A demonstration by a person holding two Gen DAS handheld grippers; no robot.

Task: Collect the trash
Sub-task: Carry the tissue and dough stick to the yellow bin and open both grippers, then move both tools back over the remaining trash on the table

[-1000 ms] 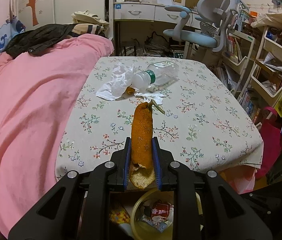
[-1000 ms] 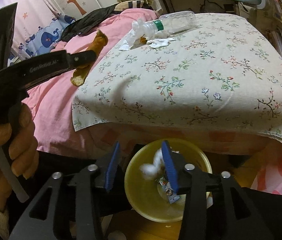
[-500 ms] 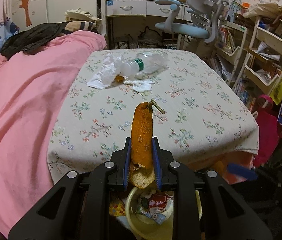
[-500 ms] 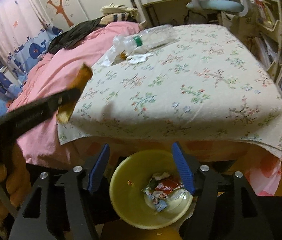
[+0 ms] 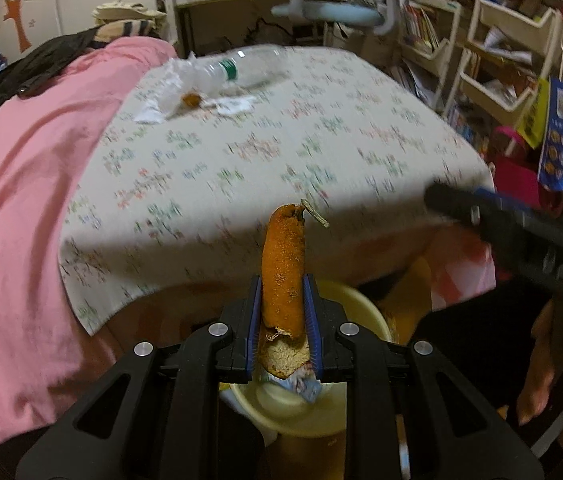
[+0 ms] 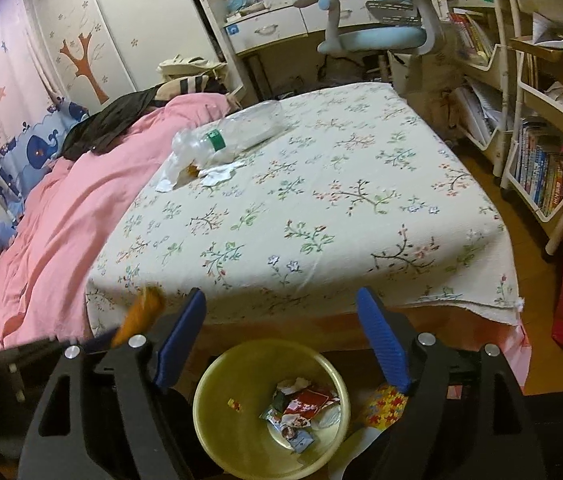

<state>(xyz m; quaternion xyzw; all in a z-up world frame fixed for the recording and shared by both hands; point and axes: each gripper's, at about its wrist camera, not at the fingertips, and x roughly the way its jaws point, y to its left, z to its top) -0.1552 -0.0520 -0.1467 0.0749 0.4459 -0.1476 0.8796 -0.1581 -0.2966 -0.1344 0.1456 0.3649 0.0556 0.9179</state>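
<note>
The left gripper (image 5: 283,320) clamps an orange peel (image 5: 283,268) just above the yellow bin (image 6: 217,408), the peel's long axis running along the fingers, its stem end pointing away toward the floral table (image 6: 321,208). The right gripper (image 6: 281,340), empty, has just been opening and stands wide over the bin. A plastic bottle (image 6: 241,128) lies on its side among crumpled tissues (image 6: 213,172) at the table's far edge.

The left hand-held gripper (image 5: 283,316) pointed steeply downward, its blue pads clamped on an orange peel (image 5: 284,270); the right hand-held gripper (image 6: 281,340) tilted downward with nothing between its jaws, which had just been opening; fingers of the right hand (image 5: 541,380) showed blurred.
</note>
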